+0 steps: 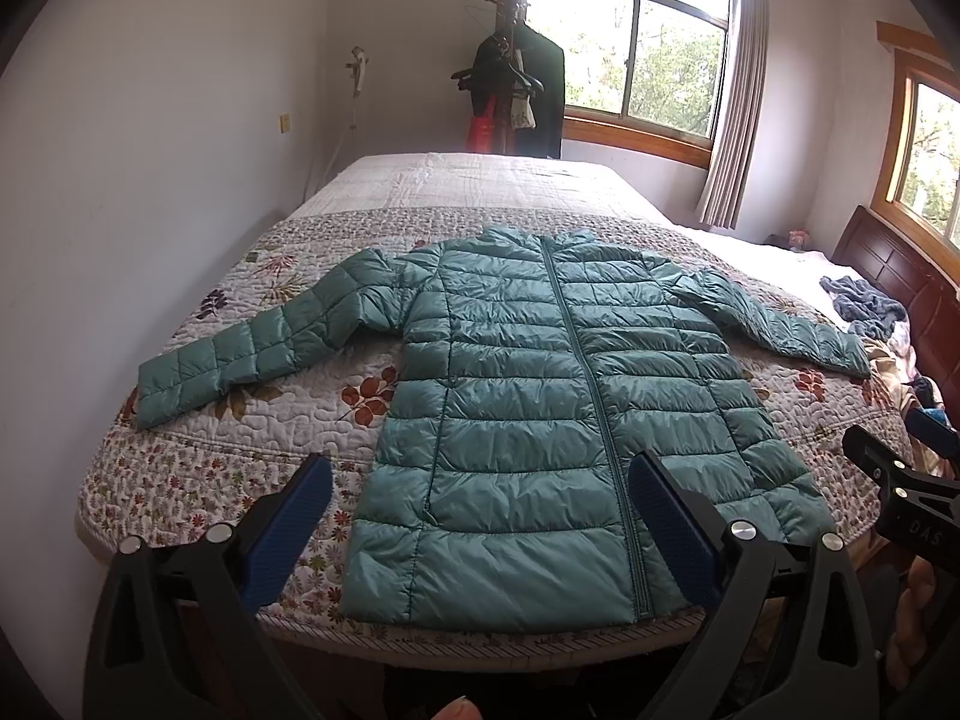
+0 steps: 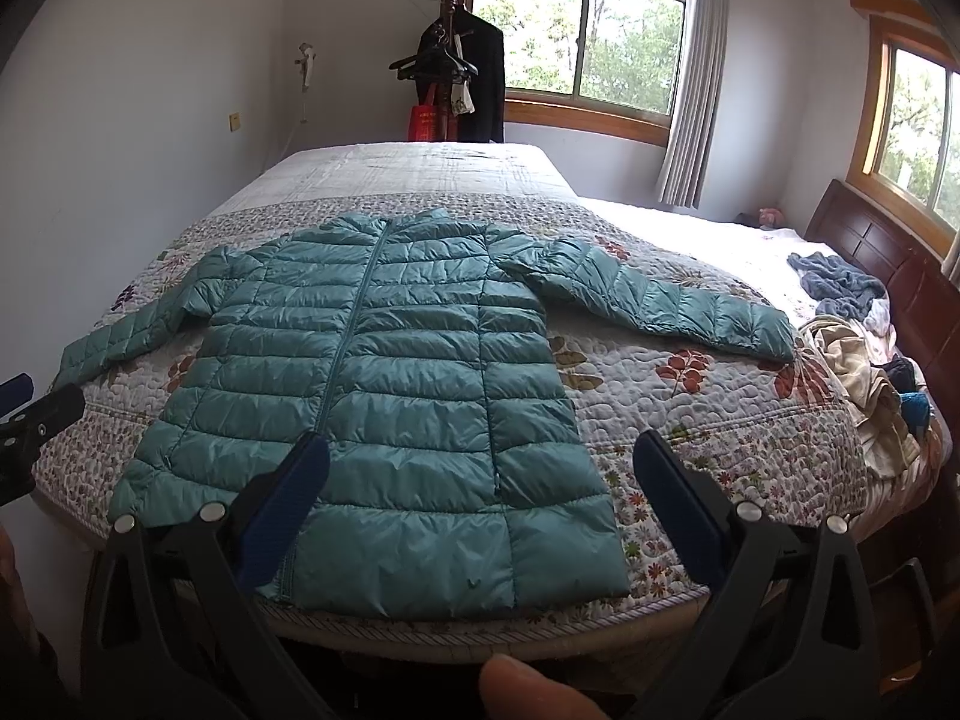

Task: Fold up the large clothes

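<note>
A teal quilted puffer jacket (image 1: 510,396) (image 2: 384,360) lies flat and zipped on the bed, hem toward me, collar far, both sleeves spread out to the sides. My left gripper (image 1: 480,468) hovers open above the hem, left of the zip, holding nothing. My right gripper (image 2: 480,450) is open too, over the hem's right half, also with nothing in it. Each gripper shows at the edge of the other's view: the right gripper (image 1: 900,480) and the left gripper (image 2: 30,420).
The bed carries a floral quilt (image 1: 252,420) (image 2: 690,420), its near edge just below the hem. A pile of clothes (image 2: 858,378) and a blue towel (image 2: 840,282) lie at the right by the dark headboard (image 2: 900,288). A coat rack (image 1: 516,72) stands at the far wall.
</note>
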A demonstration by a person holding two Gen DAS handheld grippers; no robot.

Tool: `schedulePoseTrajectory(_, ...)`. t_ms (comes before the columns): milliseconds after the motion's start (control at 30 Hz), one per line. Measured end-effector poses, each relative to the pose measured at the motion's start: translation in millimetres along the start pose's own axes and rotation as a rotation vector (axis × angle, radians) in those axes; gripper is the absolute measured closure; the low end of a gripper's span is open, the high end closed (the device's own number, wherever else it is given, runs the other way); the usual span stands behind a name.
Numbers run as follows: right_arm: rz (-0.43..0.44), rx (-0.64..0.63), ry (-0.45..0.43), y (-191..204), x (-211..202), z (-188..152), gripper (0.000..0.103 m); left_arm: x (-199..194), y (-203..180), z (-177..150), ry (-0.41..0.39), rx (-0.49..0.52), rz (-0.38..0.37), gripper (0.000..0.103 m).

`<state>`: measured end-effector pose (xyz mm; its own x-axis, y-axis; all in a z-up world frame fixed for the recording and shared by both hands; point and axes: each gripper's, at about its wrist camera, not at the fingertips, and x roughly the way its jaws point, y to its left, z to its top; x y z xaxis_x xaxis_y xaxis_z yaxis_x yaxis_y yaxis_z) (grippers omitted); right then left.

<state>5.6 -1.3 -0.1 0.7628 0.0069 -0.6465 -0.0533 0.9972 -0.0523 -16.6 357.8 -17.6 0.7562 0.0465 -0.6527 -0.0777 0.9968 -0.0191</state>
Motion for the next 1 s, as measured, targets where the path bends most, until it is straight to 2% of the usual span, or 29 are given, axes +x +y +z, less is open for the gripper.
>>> schedulePoseTrajectory(1000,-0.001,0.010,0.006,-1.5,5.1,-2.2,0.003,1.5,0.4,0.0,0.002,-0.003,0.000,0.004)
